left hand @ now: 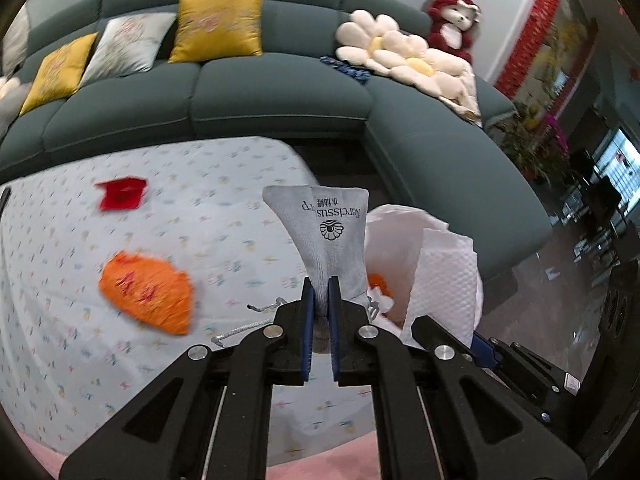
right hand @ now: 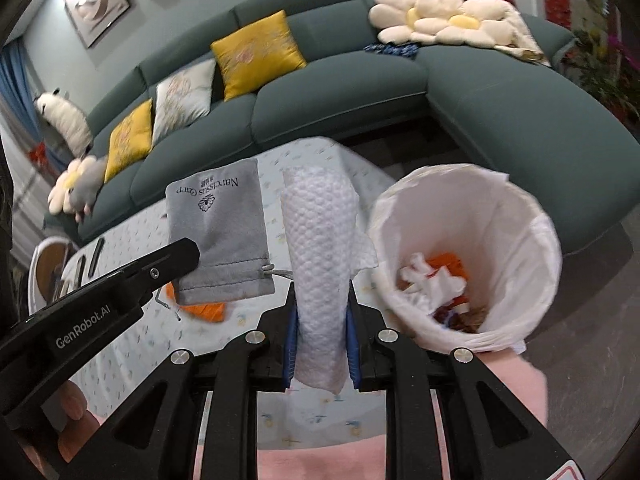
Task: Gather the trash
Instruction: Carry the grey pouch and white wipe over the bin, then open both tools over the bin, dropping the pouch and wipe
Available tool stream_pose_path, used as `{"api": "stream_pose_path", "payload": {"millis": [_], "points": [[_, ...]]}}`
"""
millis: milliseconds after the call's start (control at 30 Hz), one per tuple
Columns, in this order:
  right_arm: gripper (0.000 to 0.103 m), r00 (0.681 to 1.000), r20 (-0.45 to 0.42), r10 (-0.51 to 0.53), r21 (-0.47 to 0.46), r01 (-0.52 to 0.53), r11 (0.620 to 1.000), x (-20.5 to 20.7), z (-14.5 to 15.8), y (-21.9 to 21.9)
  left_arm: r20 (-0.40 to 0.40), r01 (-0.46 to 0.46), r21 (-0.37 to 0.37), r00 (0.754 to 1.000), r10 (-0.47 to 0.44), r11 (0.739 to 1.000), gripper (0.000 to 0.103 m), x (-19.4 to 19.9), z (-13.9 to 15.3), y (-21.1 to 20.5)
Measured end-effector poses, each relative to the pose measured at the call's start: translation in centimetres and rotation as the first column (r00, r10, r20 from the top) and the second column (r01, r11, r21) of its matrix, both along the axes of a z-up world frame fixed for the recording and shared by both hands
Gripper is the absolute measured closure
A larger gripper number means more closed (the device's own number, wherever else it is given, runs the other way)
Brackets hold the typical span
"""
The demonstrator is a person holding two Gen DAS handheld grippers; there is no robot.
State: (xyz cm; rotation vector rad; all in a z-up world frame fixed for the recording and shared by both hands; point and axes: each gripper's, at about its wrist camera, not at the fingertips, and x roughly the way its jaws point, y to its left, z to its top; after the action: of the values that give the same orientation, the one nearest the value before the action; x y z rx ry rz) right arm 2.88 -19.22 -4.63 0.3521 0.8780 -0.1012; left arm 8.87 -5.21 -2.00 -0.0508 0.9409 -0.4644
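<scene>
My left gripper (left hand: 321,296) is shut on a grey drawstring pouch (left hand: 332,236) with printed lettering, held above the table. The same pouch (right hand: 218,236) shows in the right wrist view at the tip of the left gripper's arm. My right gripper (right hand: 322,316) is shut on a rolled white paper towel (right hand: 320,264), which also stands at the right of the left wrist view as the paper towel (left hand: 444,280). A bin lined with a white bag (right hand: 532,216) stands to the right, with orange and white scraps inside. An orange crumpled wrapper (left hand: 148,292) and a red piece (left hand: 122,192) lie on the table.
The table wears a pale flowered cloth (left hand: 224,184). Behind it runs a curved dark green sofa (left hand: 280,92) with yellow and white cushions, flower-shaped pillows and a red plush toy (left hand: 452,20). Dark slim objects (right hand: 94,258) and a round item lie at the table's far left.
</scene>
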Motion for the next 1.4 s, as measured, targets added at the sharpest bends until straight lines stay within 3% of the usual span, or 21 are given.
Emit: {"api": "stream_pose_path", "payload": {"millis": [367, 733, 800, 900, 1400], "points": [[0.084, 0.989, 0.018, -0.145, 0.022, 0.145, 0.989, -1.9, -0.2, -7.2, 0.014, 0.124, 0.008, 0.992, -0.124, 0.992, 0.097, 0.4, 0.2, -7.8], [0.084, 0.974, -0.01, -0.228, 0.042, 0.229, 0.973, -2.1, -1.7, -11.7, -0.021, 0.17, -0.004, 0.985, -0.17, 0.985, 0.093, 1.8, -1.5, -12.9], [0.084, 0.972, -0.014, -0.234, 0.044, 0.235, 0.971, -2.1, -1.9, -12.1, -0.016, 0.17, 0.0, 0.985, -0.17, 0.985, 0.078, 1.9, -1.6, -13.4], [0.084, 0.97, -0.02, -0.241, 0.047, 0.242, 0.969, -1.9, -2.1, -12.6, -0.001, 0.164, 0.007, 0.986, -0.164, 0.986, 0.065, 2.0, -1.6, -13.8], [0.082, 0.974, -0.032, -0.223, 0.034, 0.224, 0.974, 0.7, -2.3, -11.9, -0.016, 0.096, 0.015, 0.995, -0.095, 0.995, 0.058, 3.1, -2.4, -11.2]]}}
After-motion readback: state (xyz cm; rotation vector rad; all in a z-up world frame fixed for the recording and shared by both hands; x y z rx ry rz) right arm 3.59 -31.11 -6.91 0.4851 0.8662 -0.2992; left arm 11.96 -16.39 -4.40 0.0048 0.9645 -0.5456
